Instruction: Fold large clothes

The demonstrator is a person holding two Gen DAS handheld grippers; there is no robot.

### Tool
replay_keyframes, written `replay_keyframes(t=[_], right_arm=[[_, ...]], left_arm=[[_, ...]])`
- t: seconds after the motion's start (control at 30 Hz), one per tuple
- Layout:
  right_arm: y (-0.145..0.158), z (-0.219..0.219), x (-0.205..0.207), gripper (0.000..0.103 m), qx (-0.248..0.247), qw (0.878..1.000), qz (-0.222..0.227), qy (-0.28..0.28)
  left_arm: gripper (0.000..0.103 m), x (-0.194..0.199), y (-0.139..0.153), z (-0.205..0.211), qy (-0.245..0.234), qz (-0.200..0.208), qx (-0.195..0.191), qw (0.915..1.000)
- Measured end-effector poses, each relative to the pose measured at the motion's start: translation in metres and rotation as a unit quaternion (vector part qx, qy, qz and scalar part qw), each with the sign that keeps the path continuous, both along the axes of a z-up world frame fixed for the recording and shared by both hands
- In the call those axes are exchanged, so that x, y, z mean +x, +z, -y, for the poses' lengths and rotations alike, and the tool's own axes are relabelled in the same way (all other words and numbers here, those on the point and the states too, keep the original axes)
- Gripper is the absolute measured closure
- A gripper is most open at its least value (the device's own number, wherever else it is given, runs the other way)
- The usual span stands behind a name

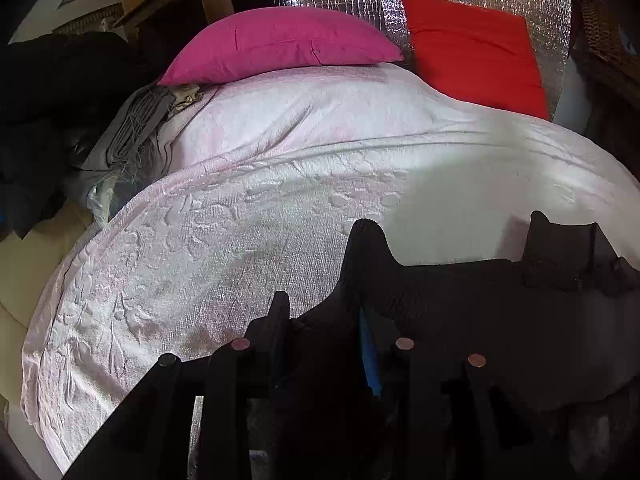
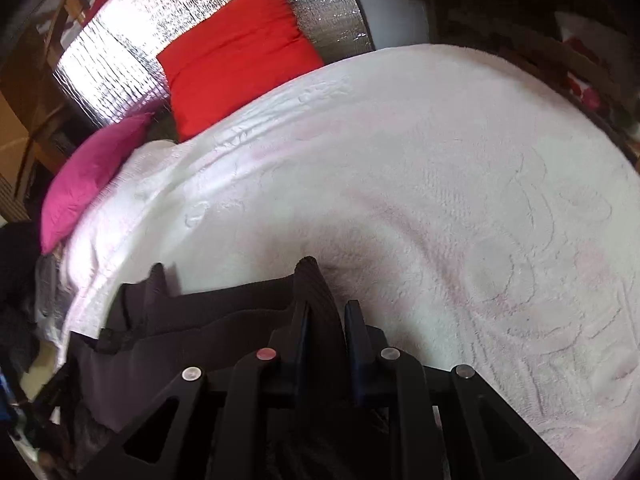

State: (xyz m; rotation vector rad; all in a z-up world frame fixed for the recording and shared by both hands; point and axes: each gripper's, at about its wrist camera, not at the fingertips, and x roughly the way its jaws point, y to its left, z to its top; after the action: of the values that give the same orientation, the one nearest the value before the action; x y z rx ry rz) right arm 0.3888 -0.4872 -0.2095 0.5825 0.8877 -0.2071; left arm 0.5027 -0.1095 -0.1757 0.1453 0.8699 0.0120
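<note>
Dark ribbed-knit garment point(image 1: 460, 292) lies on the embossed pale-pink bedspread point(image 1: 240, 220), left gripper point(image 1: 324, 320) and right gripper point(image 2: 326, 316) each pinching a raised fold, below the magenta pillow point(image 1: 280, 40).

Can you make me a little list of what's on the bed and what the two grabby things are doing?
surface: white blanket with raised patterns, spread over the bed
clothing: dark garment stretched between both grippers
left gripper: fingers shut on one end of the garment
right gripper: fingers shut on the other end
pillows: pink pillow and red pillow at the far end
behind pillows: shiny silver sheet
bed's side: grey folded cloth
</note>
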Motion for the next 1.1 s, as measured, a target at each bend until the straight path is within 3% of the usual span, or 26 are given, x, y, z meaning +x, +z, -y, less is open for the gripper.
replay_keyframes(t=[0.13,0.2,0.23,0.27,0.33,0.6,0.67,0.77,0.93,1.1], right_arm=[[0.005,0.003,-0.004,0.081,0.02,1.0,0.001,0.002],[0.009,0.003,-0.006,0.074,0.024,1.0,0.001,0.006],[0.011,0.003,-0.008,0.063,0.023,1.0,0.001,0.009],[0.015,0.003,-0.01,0.036,0.021,1.0,0.003,0.011],[0.023,0.004,-0.019,0.017,0.01,1.0,0.029,0.007],[0.033,0.01,-0.042,0.017,-0.015,1.0,-0.001,0.021],[0.035,0.014,-0.053,0.017,-0.013,1.0,-0.002,0.018],[0.039,0.023,-0.069,0.017,0.0,1.0,0.006,0.01],[0.043,0.029,-0.095,0.017,0.036,0.999,0.022,-0.001],[0.036,0.025,-0.121,0.017,0.058,0.998,0.023,-0.009]], left_arm=[[0.068,-0.001,0.0,0.001,0.0,0.003,0.002,1.0],[0.068,-0.002,0.0,0.001,0.0,0.004,0.002,1.0],[0.068,-0.002,0.0,0.001,0.0,0.005,0.003,1.0],[0.068,-0.002,0.0,0.001,0.0,0.006,0.004,1.0],[0.068,-0.003,0.0,0.001,0.001,0.007,0.004,1.0],[0.061,-0.009,0.007,0.002,-0.002,0.004,0.007,1.0],[0.043,-0.014,0.013,0.0,0.003,0.0,0.011,0.9999],[0.028,-0.028,0.027,-0.006,0.001,0.008,0.001,1.0],[0.026,-0.054,0.038,-0.025,0.006,0.006,-0.018,0.9998],[0.026,-0.088,0.03,-0.057,0.028,-0.009,-0.009,0.9995]])
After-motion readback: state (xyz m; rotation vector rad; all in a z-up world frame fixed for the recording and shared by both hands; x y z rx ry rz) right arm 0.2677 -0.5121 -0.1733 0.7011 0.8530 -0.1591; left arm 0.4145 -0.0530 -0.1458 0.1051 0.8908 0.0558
